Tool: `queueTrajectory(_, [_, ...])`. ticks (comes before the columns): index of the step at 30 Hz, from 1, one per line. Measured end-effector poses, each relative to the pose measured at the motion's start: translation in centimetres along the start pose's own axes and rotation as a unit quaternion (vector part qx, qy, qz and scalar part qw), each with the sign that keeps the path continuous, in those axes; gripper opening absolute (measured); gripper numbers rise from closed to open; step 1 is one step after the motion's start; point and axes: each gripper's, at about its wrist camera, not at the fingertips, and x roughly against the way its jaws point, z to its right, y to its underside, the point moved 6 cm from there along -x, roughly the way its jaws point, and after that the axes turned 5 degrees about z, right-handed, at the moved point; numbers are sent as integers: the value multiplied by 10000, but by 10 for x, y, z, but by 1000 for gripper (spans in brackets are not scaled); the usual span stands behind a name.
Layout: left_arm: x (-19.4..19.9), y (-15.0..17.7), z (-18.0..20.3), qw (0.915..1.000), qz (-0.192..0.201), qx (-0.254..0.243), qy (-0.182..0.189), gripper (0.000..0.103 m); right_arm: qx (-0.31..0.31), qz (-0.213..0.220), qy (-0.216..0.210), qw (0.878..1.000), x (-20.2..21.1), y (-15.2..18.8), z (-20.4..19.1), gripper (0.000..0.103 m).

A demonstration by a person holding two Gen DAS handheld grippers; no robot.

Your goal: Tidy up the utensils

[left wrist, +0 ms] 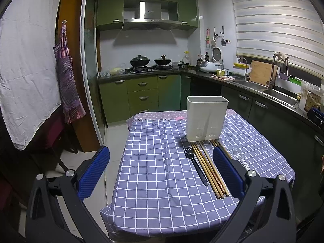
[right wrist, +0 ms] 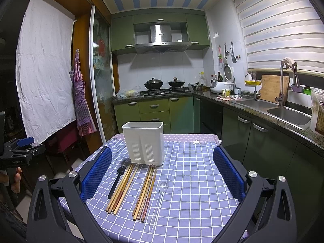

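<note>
**Utensils lie in a row ahead of 2 spread grippers**

The right gripper (right wrist: pixel 162 174) is held above the near edge of the table (right wrist: pixel 192 182), its 2 blue pads spread wide with nothing between them. Directly ahead, toward 12 o'clock and a little to 11 o'clock, lie the utensils. All of them have the long axis running away from the gripper, so the pads stand on either side of this axis. From 9 o'clock toward 3 o'clock I see the black fork (right wrist: pixel 116 181), the first bundle of chopsticks (right wrist: pixel 121 190), the second bundle of chopsticks (right wrist: pixel 146 192), and the clear spoon (right wrist: pixel 160 198). Beyond their far ends, at 12 o'clock, stands the white holder (right wrist: pixel 144 141), upright and empty as far as I can see.

The left gripper (left wrist: pixel 162 172) is also spread and holds nothing. For it, the fork (left wrist: pixel 195 165) and chopsticks (left wrist: pixel 208 170) lie toward 1 o'clock, and its right pad (left wrist: pixel 226 172) hides part of the row. The holder (left wrist: pixel 206 119) is at 1 o'clock, further away.

In my judgement the right gripper is better placed for the spoon and the second bundle, and the left for the fork.
</note>
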Motion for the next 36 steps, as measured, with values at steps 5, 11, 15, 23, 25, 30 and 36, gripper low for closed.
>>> queueTrajectory(5, [-1, 1, 1, 10000, -15, -1, 7, 97, 7, -11, 2, 10000, -1, 1, 0, 99])
queueTrajectory(11, [-2, 2, 2, 10000, -31, -13, 35, 97, 9, -12, 1, 10000, -1, 0, 1, 99])
queueTrajectory(15, [-2, 2, 3, 10000, -36, -20, 46, 97, 3, -14, 3, 10000, 0, 1, 1, 99])
queueTrajectory(23, [-3, 2, 3, 10000, -38, -27, 46, 97, 7, -21, -1, 10000, -1, 1, 1, 99])
queueTrajectory(25, [-3, 2, 3, 10000, -38, -23, 47, 97, 0, -26, -6, 10000, -1, 1, 1, 99])
queueTrajectory(30, [-3, 2, 3, 10000, -48, -18, 46, 97, -3, -40, -3, 10000, -2, 4, 3, 99])
queueTrajectory(36, [-5, 4, 5, 9999, -78, -46, 55, 97, -3, -51, 1, 10000, -3, 5, 4, 99])
